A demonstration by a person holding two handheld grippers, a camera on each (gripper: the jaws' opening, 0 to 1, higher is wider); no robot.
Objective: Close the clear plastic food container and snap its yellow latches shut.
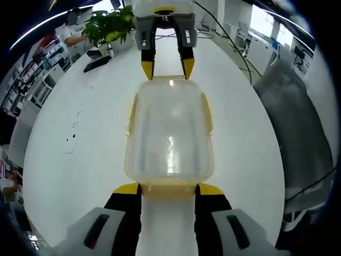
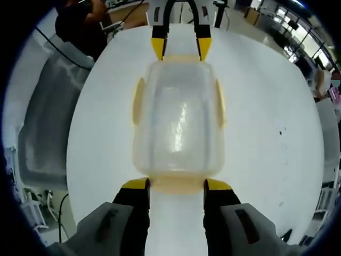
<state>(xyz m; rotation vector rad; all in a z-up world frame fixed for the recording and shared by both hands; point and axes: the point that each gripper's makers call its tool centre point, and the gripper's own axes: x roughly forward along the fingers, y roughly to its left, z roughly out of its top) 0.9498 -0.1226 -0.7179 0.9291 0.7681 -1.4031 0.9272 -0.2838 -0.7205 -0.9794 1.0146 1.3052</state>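
The clear plastic food container [image 1: 169,133] lies lengthwise on the white table [image 1: 80,133], its lid on top. Yellow side latches [image 1: 131,111] sit along both long edges. My left gripper [image 1: 169,188] is open at the near end, its yellow-tipped jaws flanking the yellow end latch [image 1: 168,190]. Facing it, my right gripper [image 1: 167,68] stands open at the far end. In the right gripper view the container [image 2: 178,120] stretches away from my right gripper [image 2: 177,184], whose jaws flank the near end latch [image 2: 177,183], with the left gripper [image 2: 180,48] opposite. Whether the latches are snapped is unclear.
A potted green plant [image 1: 109,25] and a dark device [image 1: 97,63] sit at the table's far end. A grey covered chair [image 1: 295,122] stands beside the table. A person [image 2: 80,24] stands past the table's end. Desks and shelves lie beyond.
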